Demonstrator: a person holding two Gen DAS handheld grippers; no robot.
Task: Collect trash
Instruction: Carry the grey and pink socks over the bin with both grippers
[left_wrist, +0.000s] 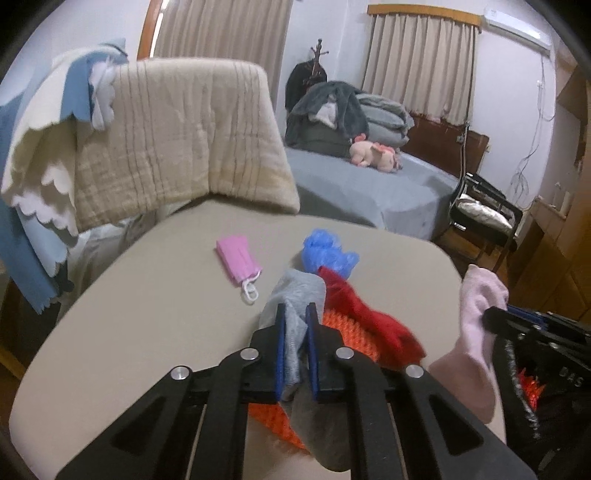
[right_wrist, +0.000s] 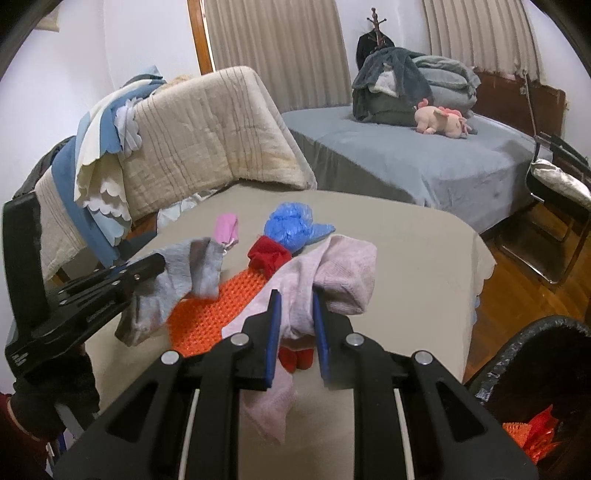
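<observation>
My left gripper (left_wrist: 295, 314) is shut on a grey sock (left_wrist: 295, 295), which hangs lifted above the beige table (left_wrist: 147, 325); the right wrist view shows that gripper (right_wrist: 155, 264) at the left with the grey sock (right_wrist: 184, 273) drooping from it. My right gripper (right_wrist: 295, 299) is shut on a pale pink sock (right_wrist: 332, 269), also visible as the pink sock (left_wrist: 476, 325) at the right of the left wrist view. On the table lie an orange spiky mat (right_wrist: 218, 310), a red sock (right_wrist: 267, 256), a crumpled blue plastic bag (right_wrist: 291, 227) and a pink face mask (left_wrist: 238, 260).
A black bin (right_wrist: 532, 354) with orange items inside stands at the lower right beside the table. A quilt-draped chair (left_wrist: 177, 136) stands behind the table. A bed (right_wrist: 406, 158) with blankets and a plush toy lies beyond, and a black chair (right_wrist: 561, 184) stands at the right.
</observation>
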